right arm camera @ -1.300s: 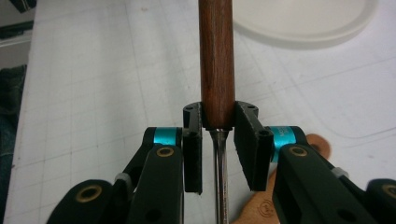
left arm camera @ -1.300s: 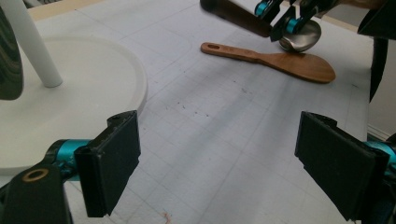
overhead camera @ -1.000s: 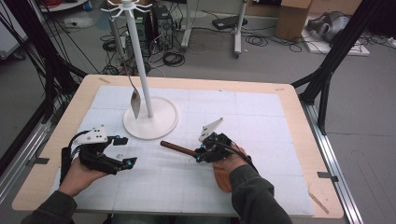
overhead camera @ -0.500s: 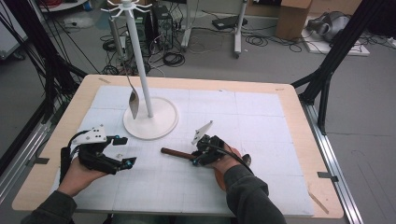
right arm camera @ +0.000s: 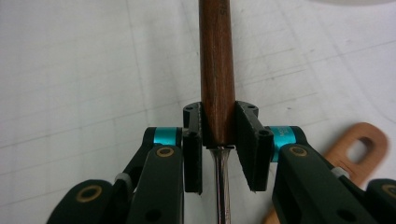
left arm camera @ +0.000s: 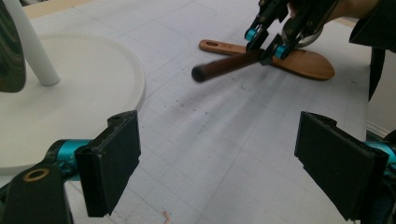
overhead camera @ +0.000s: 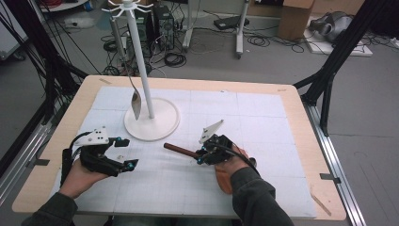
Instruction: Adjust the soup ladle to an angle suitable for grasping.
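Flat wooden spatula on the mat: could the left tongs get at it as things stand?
Probably not directly: the flat wooden spatula lies behind the right tongs, which grip a dark wooden-handled utensil above it. The left tongs stand open.

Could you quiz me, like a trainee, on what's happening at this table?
1. True or false: the left gripper holds something.
2. What is the right gripper shut on? A) spatula B) dark wooden handle C) stand
3. What hangs from the white stand?

Key: 1. False; its jaws stand open and empty. 2. B, the handle; the wooden spatula lies on the mat beside it. 3. A spoon.
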Demonstrator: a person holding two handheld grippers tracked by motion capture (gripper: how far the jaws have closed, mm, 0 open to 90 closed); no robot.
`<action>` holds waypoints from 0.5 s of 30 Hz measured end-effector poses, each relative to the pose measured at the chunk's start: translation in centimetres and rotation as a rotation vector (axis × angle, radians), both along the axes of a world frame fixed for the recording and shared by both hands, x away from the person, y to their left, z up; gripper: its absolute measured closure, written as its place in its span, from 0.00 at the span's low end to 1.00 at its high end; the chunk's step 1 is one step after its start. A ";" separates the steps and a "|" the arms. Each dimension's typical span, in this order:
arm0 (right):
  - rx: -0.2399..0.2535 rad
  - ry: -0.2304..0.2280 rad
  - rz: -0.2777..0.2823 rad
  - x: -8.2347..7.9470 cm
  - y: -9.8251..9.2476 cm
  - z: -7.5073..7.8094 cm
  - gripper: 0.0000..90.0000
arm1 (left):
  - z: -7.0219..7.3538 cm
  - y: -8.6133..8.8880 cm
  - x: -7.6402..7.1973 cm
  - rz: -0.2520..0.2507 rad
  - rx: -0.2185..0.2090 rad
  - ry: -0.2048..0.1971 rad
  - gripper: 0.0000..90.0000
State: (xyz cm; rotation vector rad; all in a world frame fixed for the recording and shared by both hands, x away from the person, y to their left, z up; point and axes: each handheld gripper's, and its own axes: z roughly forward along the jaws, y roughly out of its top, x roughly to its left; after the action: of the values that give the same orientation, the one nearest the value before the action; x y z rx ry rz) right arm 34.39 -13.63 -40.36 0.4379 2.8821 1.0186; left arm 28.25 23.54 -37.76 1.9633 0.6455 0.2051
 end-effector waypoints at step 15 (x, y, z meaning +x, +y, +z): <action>0.127 -0.041 -0.055 -2.2 -3.1 3.7 0.82 | 0.0 -0.2 0.1 -0.003 -0.002 0.002 0.17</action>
State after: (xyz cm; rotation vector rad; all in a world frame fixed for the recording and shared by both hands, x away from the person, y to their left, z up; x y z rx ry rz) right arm 32.19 -16.71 -36.65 0.4939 2.7636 1.1921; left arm 28.32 23.35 -37.79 1.9625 0.6442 0.2010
